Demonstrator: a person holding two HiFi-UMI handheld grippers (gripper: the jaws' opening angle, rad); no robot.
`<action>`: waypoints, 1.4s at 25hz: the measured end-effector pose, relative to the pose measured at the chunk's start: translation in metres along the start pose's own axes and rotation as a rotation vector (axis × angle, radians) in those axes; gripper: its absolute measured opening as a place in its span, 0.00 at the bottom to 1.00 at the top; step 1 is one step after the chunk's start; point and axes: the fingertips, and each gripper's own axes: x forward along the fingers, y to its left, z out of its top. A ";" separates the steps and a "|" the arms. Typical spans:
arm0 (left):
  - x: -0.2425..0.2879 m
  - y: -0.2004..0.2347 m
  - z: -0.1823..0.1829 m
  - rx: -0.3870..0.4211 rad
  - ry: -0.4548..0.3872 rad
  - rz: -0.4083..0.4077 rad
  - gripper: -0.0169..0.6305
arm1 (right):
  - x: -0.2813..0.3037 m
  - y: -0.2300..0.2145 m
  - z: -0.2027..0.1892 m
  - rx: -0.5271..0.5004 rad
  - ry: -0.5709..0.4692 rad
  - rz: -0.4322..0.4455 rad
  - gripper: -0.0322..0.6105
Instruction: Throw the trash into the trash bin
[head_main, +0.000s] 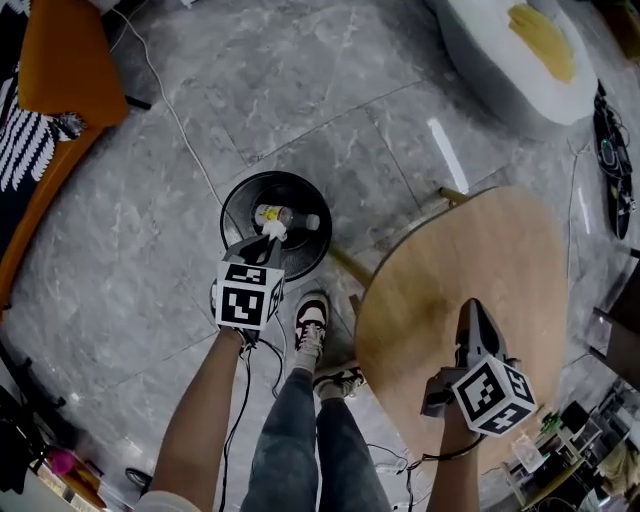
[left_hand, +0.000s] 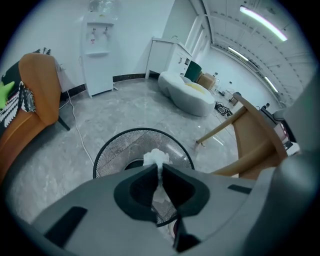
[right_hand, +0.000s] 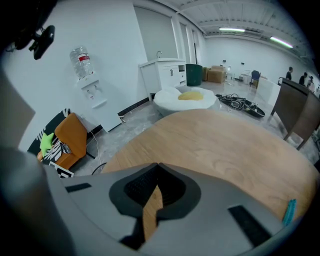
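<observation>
Holding tissue (left_hand: 157, 158) in clenched left gripper (head_main: 271, 232) directly over bin (head_main: 228, 208), left of table (head_main: 480, 240), ready for drop. Hovering right gripper (head_main: 470, 312), clamped shut and empty, above table at right, clear of toss.

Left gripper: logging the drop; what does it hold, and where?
A crumpled white tissue, pinched near its top by the left gripper, over the trash bin.
</observation>
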 end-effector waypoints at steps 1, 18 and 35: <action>0.003 0.003 0.000 0.002 0.001 0.000 0.06 | 0.002 -0.002 -0.001 0.004 0.000 -0.008 0.05; -0.004 0.007 -0.018 -0.068 0.044 -0.029 0.33 | -0.003 -0.016 0.013 0.048 -0.038 -0.045 0.05; -0.073 -0.052 0.019 -0.042 -0.039 -0.022 0.32 | -0.090 -0.064 0.017 0.165 -0.139 -0.083 0.05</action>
